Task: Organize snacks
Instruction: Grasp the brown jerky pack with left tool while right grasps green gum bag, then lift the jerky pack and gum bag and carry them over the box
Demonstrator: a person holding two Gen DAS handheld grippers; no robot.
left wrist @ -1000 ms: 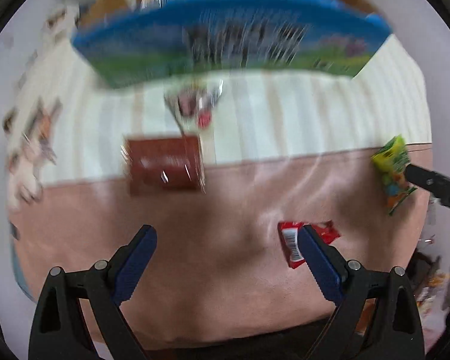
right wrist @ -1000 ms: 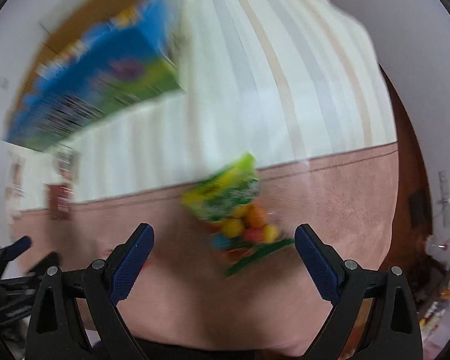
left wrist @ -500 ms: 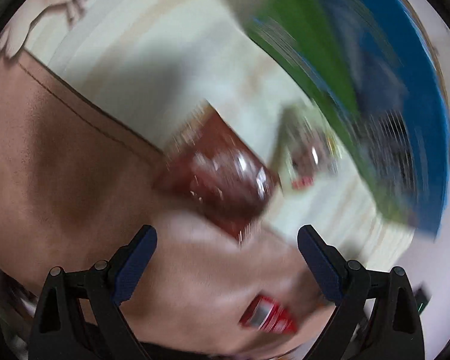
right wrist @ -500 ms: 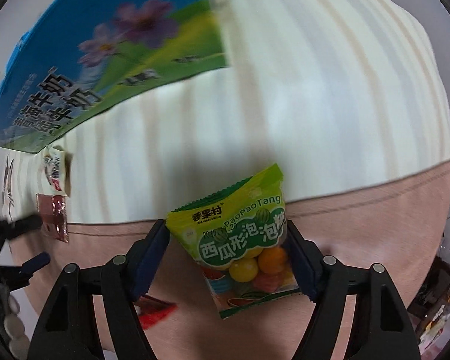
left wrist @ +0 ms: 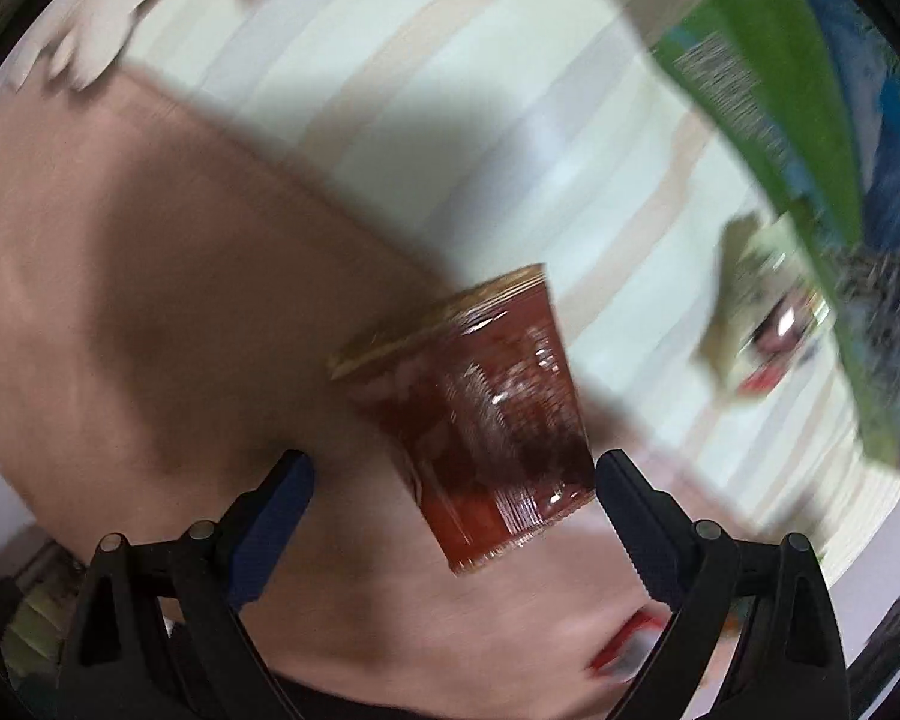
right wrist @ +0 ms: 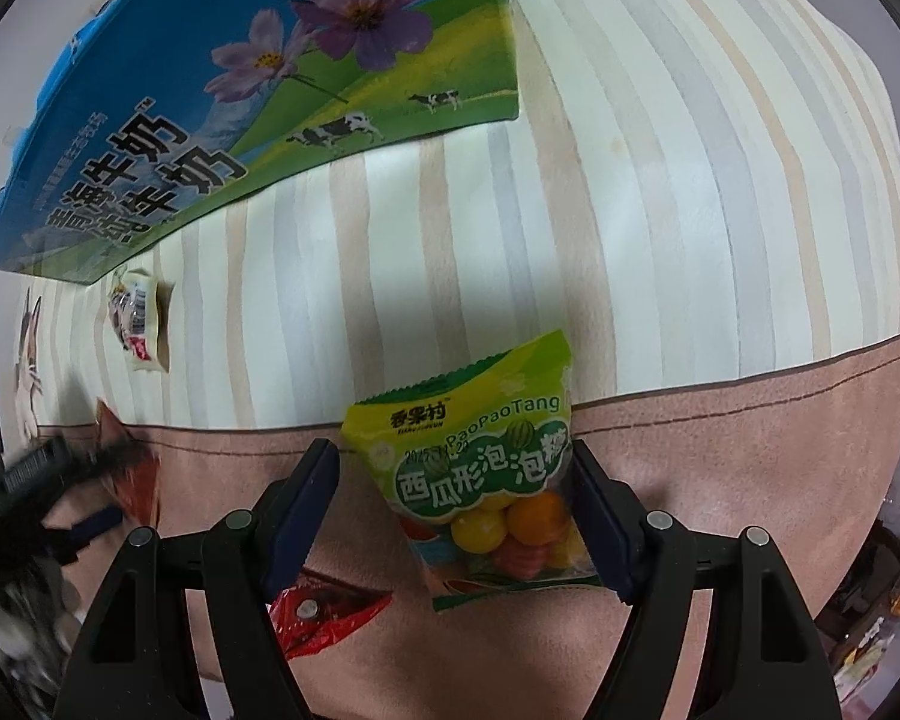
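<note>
A green bubble-gum bag (right wrist: 486,468) with coloured balls lies on the pink blanket between the fingers of my right gripper (right wrist: 456,492), whose jaws stand open around it, the right pad close against it. In the left wrist view my left gripper (left wrist: 450,486) is open around a dark red snack packet (left wrist: 480,414), which lies tilted at the blanket's seam. The left gripper also shows blurred in the right wrist view (right wrist: 60,480), over that red packet (right wrist: 132,480).
A blue and green milk carton box (right wrist: 240,90) stands at the back on the striped sheet (right wrist: 690,210). A pale small packet (right wrist: 138,324) lies beside it. A red wrapper (right wrist: 330,612) lies under my right gripper's left finger.
My left gripper has swung and come closer, so the red packet now sits between its fingers. My right gripper has lowered a little around the green bag, which looks larger.
</note>
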